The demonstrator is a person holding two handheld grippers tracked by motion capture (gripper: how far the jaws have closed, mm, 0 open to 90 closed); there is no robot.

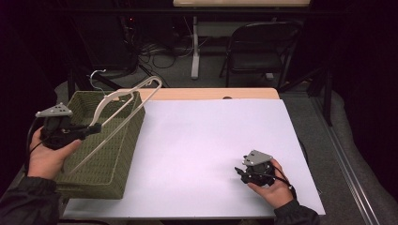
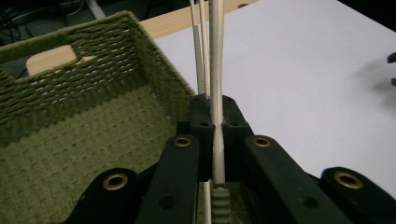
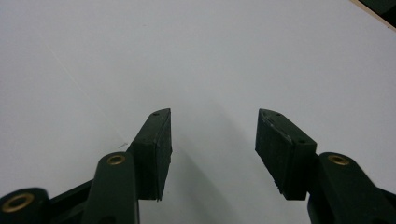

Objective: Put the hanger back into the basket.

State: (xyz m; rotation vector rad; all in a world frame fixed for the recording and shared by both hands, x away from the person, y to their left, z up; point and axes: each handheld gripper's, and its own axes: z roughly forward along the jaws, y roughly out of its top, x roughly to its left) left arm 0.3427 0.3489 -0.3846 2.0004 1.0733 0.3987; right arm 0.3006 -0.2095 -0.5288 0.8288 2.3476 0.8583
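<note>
The bench under its white sheet carries a green woven basket at its left end, and the work appears roughly midway: the hanger is already lifted and hangs slanted over the basket, but it is not yet laid down anywhere. Whether it is going into the basket or coming out toward the open sheet cannot be told. The left gripper has its jaws clenched on the hanger's thin pale bar, which runs straight up between them, with the basket's floor below and to their left. The hanger is slim and cream-white, a triangle with a ribbed grey strip on one bar and a wire hook at the far end beyond the jaws. The right gripper rests low on the sheet, well apart, its jaws released and nothing between them.
</note>
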